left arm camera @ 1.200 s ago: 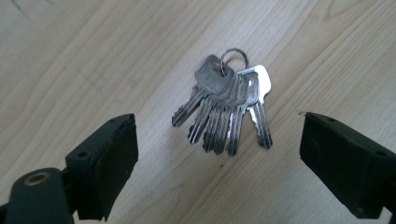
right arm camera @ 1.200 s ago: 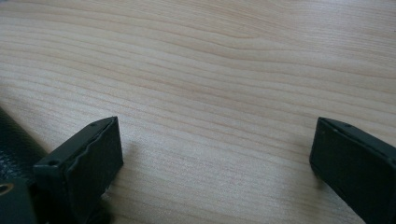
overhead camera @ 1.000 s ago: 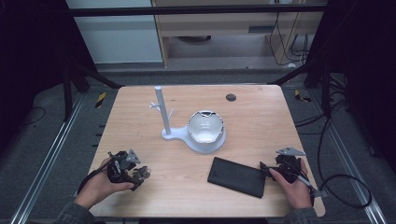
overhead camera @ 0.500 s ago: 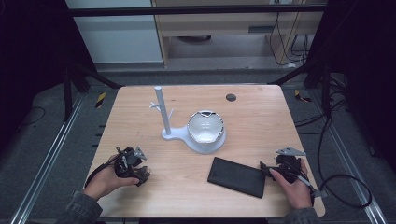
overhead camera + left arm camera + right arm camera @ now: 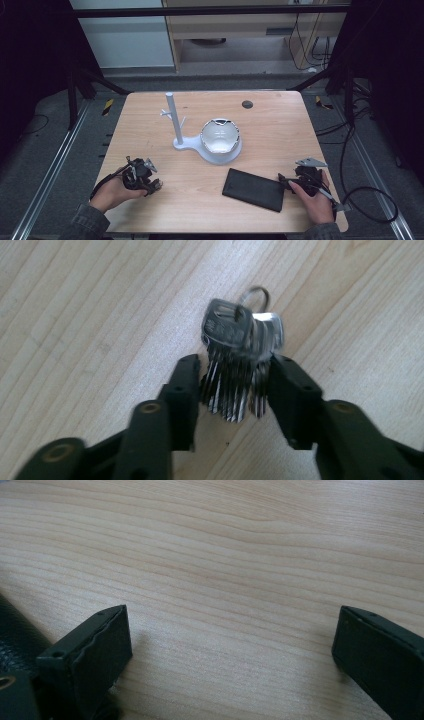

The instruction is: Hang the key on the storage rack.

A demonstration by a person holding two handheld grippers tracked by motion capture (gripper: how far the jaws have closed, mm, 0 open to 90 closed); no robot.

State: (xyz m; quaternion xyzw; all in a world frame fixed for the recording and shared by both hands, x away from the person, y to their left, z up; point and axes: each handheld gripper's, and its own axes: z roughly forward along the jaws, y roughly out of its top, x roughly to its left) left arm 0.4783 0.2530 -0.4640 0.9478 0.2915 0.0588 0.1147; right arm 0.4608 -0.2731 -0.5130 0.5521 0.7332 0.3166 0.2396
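Closing over the last moment, the left gripper (image 5: 234,385) has drawn its jaws in on the bunch of keys (image 5: 239,360), and the person's left hand has edged slightly along the tabletop (image 5: 280,125) near its front left corner. Key blades lie lengthwise between the pads, ring pointing away; contact looks made, so it is grasping them. No writing is legible. The right gripper (image 5: 230,645) rests released beside the black wallet (image 5: 254,189).

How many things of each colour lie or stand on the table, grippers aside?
White: 2, the stand and the bowl
Black: 2, the case and the small disc
Silver: 1, the bunch of keys
Total: 5
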